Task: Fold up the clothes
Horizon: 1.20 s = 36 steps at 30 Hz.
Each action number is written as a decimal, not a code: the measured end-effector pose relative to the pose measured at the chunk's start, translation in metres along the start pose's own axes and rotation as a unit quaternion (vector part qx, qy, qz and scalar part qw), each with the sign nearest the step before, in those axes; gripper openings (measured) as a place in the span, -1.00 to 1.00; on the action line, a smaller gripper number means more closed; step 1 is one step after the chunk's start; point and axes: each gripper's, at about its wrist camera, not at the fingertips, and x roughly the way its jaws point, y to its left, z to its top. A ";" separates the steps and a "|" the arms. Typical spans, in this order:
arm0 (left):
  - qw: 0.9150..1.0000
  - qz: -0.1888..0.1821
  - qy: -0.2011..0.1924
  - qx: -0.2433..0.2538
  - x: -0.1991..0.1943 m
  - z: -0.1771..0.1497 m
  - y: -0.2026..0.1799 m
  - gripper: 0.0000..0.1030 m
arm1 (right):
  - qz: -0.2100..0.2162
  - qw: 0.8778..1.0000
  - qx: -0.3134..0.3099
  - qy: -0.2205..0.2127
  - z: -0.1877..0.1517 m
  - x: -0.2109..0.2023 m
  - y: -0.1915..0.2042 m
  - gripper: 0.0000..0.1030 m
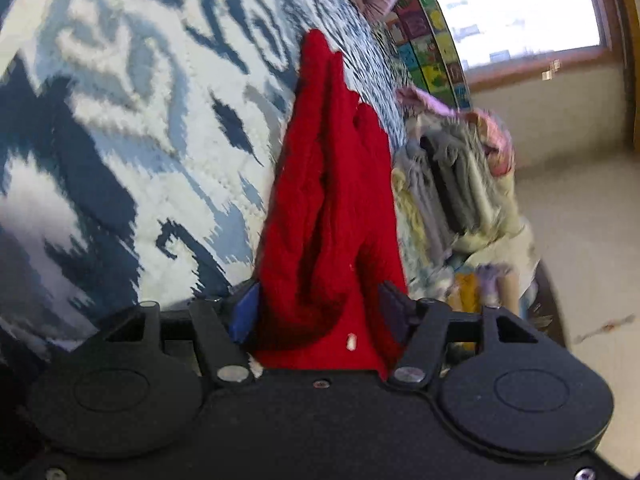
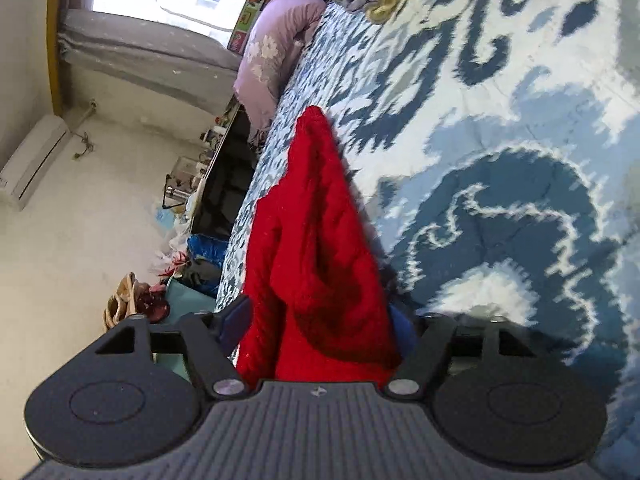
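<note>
I see the red knit garment (image 1: 332,216) bunched into long vertical folds, its near end pinched in my left claw (image 1: 320,316) and, in the other view, the same red knit (image 2: 316,248) pinched in my right claw (image 2: 320,320). Both claws are pressed onto thick cloth. The garment stretches away from me over the bed, against the blue-and-white patterned quilt (image 1: 132,140), near the bed's edge. Beyond that edge in the left view sits a pile of pale clothes (image 1: 460,184). In the right view a lilac pillow (image 2: 276,48) lies at the bed's far end. The quilt's broad middle lies open beside the garment.
</note>
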 end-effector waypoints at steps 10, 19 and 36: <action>0.999 0.050 0.000 0.011 0.002 -0.009 -0.007 -0.52 | -0.051 0.998 -0.043 -0.003 -0.011 -0.010 0.013 -0.44; 0.996 0.077 0.035 0.013 -0.007 -0.028 -0.014 -0.21 | -0.106 0.989 -0.098 0.029 -0.022 -0.025 0.027 -0.24; 0.697 0.219 0.023 0.682 -0.033 -0.120 -0.097 0.18 | -0.212 0.795 -0.567 0.029 -0.035 -0.075 0.110 0.05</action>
